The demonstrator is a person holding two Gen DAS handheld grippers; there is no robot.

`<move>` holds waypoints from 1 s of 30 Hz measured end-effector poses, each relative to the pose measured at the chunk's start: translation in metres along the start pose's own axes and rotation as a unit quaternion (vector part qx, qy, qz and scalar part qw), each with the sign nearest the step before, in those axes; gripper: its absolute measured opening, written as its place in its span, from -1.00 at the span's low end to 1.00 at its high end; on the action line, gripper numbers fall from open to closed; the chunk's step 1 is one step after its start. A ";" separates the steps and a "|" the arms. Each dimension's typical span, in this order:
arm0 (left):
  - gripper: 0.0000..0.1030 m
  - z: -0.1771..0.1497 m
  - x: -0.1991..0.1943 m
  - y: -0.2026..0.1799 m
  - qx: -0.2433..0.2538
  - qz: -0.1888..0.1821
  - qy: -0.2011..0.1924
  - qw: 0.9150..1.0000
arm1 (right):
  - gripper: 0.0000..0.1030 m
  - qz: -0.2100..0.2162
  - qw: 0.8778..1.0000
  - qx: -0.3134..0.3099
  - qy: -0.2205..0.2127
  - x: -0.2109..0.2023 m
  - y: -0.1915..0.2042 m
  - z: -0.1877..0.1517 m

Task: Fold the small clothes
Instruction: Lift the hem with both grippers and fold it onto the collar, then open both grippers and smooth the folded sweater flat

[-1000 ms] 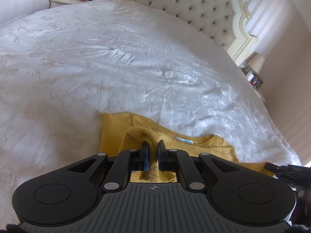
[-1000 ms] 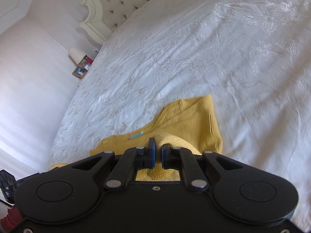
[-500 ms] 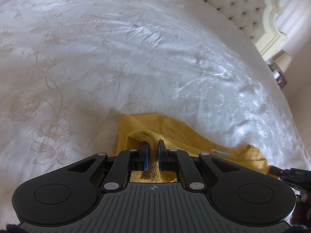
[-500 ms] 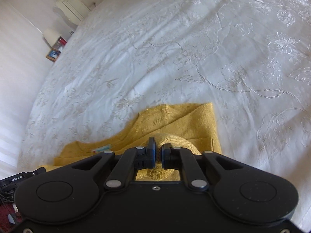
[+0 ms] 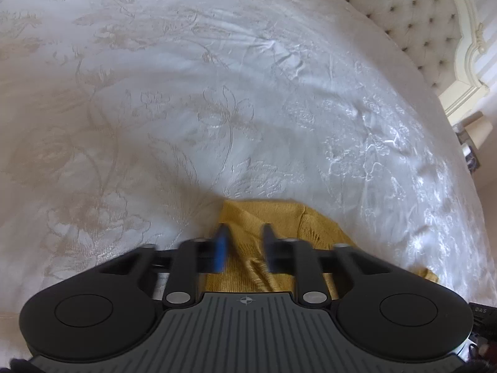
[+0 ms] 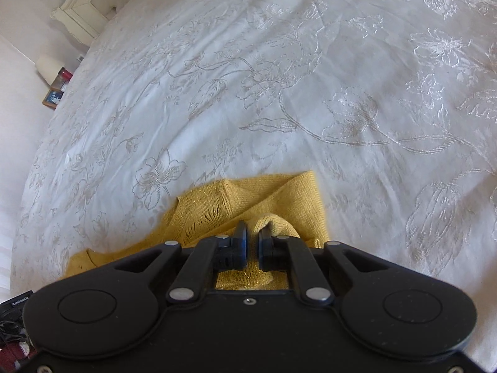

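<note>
A small mustard-yellow knitted sweater [image 5: 264,217] lies folded over on the white embroidered bedspread [image 5: 217,93]. In the left wrist view my left gripper [image 5: 243,242] is open, its fingers motion-blurred, with the yellow knit lying loose between them. In the right wrist view the sweater [image 6: 289,195] shows a folded layer and a diagonal edge. My right gripper [image 6: 252,242] is shut on a bunched fold of the sweater just above the lower layers.
A tufted cream headboard [image 5: 428,21] stands at the far end of the bed. A bedside table with a lamp and small items [image 6: 54,77] stands beside the bed. The bedspread stretches wide beyond the sweater.
My left gripper has opened and let go of the sweater fold. Both grippers have carried the fabric forward and down over the sweater; the neck label is now covered.
</note>
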State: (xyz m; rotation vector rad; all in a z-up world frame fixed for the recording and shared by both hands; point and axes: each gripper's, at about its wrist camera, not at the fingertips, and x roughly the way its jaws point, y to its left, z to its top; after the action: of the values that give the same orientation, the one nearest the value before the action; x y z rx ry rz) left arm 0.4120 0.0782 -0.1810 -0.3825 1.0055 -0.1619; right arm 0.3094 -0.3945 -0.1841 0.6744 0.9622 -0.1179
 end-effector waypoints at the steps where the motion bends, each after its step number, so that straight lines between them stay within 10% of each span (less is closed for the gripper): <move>1: 0.38 0.001 -0.004 -0.003 0.010 0.010 -0.007 1.000 | -0.63 -0.004 1.000 -0.008 -0.003 -0.003 0.001 -0.001; 2: 0.56 0.001 -0.009 -0.005 0.024 0.018 -0.017 0.999 | -0.56 -0.010 1.000 -0.019 -0.008 -0.008 0.004 -0.002; 6: 0.73 -0.002 -0.037 -0.026 0.092 0.038 -0.046 0.994 | 0.82 -0.026 0.995 -0.064 -0.067 -0.032 0.015 -0.009; 9: 0.99 -0.014 -0.047 -0.045 0.144 0.036 -0.036 0.988 | 0.85 -0.062 0.989 -0.107 -0.077 -0.041 0.028 -0.015; 20: 0.99 -0.080 -0.012 -0.086 0.238 0.026 0.054 0.969 | 0.99 -0.078 0.967 -0.244 -0.005 -0.011 0.066 -0.068; 30: 0.99 -0.022 0.040 -0.083 0.230 0.057 0.054 0.970 | 0.99 -0.106 0.966 -0.235 0.011 0.041 0.069 -0.027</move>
State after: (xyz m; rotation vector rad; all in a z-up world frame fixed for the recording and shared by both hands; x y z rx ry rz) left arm 0.4181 -0.0157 -0.1914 0.1089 1.0595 -0.3063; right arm 0.3399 -0.3158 -0.1939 0.1350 1.0350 -0.0660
